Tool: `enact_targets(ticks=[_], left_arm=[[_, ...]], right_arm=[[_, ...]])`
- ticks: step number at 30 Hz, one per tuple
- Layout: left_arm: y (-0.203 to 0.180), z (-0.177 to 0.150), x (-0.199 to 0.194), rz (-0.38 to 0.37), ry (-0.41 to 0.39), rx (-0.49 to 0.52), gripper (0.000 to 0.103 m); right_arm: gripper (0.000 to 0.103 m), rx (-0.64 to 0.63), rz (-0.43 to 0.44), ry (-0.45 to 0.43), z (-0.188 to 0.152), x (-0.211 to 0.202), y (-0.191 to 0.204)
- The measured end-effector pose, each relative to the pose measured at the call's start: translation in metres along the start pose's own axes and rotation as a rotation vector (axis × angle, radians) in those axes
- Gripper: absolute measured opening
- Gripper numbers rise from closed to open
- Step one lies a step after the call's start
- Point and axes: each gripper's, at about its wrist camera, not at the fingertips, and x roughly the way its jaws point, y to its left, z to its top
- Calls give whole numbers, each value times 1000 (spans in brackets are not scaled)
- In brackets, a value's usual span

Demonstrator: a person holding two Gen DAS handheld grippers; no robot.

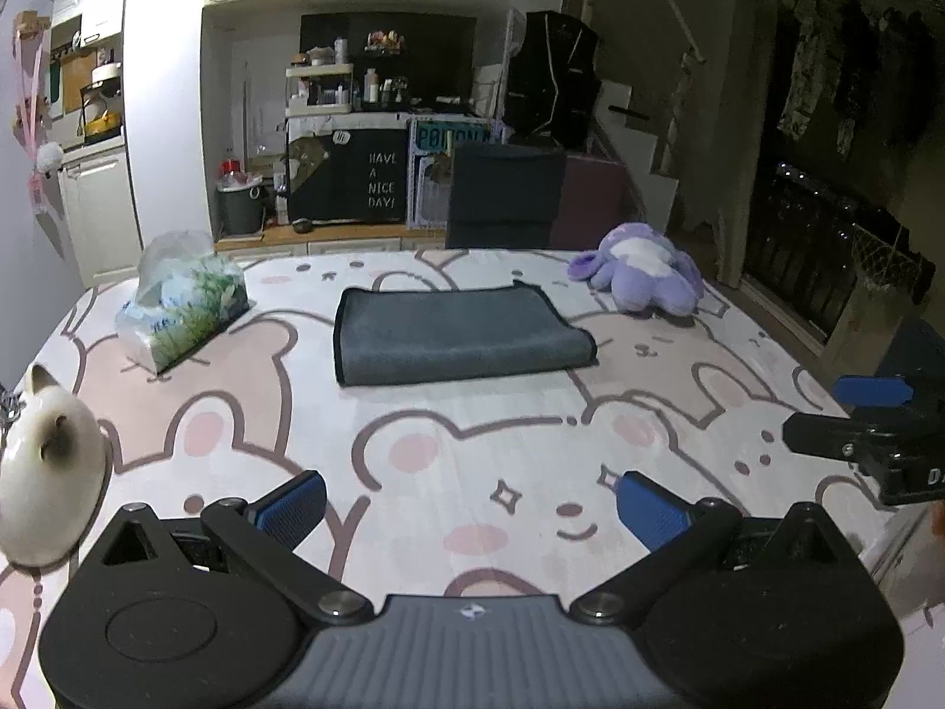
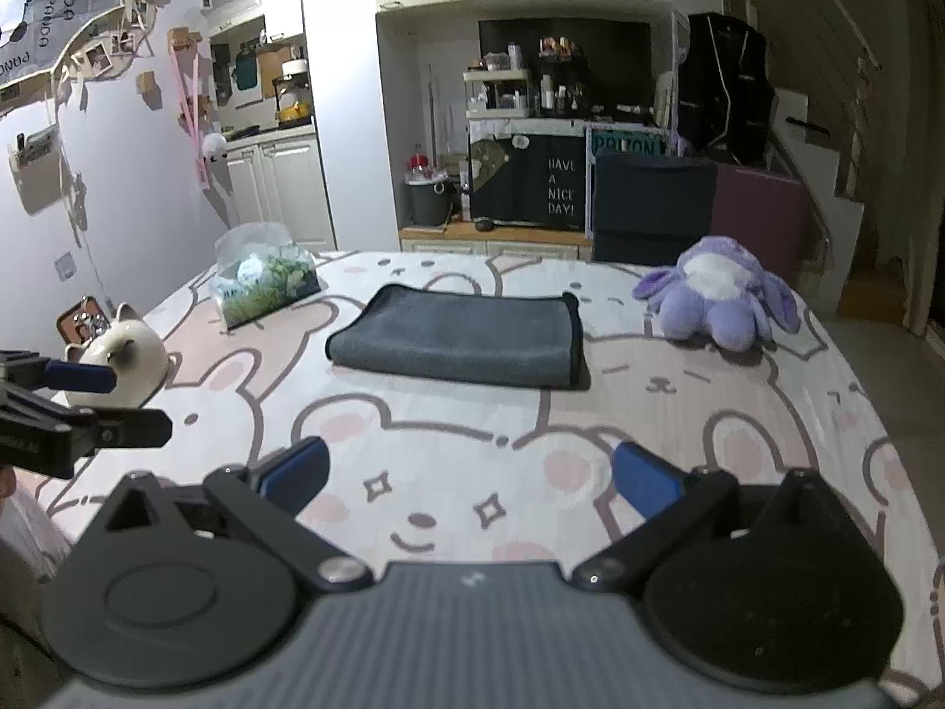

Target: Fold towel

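A dark grey towel [image 1: 458, 334] lies folded flat on the table's bear-print cloth [image 1: 472, 461], far from both grippers; it also shows in the right wrist view [image 2: 466, 337]. My left gripper [image 1: 469, 511] is open and empty above the near part of the table. My right gripper [image 2: 469, 481] is open and empty, also over the near part. The right gripper shows at the right edge of the left wrist view [image 1: 874, 431], and the left gripper shows at the left edge of the right wrist view [image 2: 71, 407].
A tissue pack in a plastic bag [image 1: 183, 307] sits at the back left. A purple plush toy [image 1: 644, 275] lies at the back right. A white cat-shaped ceramic [image 1: 50, 467] stands at the left edge. A dark chair [image 1: 505, 195] stands behind the table.
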Motion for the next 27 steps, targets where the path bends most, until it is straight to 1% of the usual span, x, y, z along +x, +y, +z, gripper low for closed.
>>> enact_targets(ticks=[3, 6, 13, 16, 22, 27], left_arm=[[0, -4, -1, 14, 9, 6, 103], [-2, -9, -4, 31, 10, 9, 103], [0, -20, -12, 36, 10, -9, 103], [0, -23, -15, 33, 7, -8, 103], [-1, -29, -17, 18, 2, -3, 103], [-4, -33, -17, 15, 7, 16, 103]], right_arm=[[103, 5, 13, 6, -4, -2, 1], [103, -2, 7, -1, -7, -6, 2], [103, -21, 10, -19, -15, -13, 7], [103, -29, 25, -12, -19, -15, 9], [103, -53, 16, -10, -28, -18, 14], [103, -34, 20, -16, -29, -19, 10]])
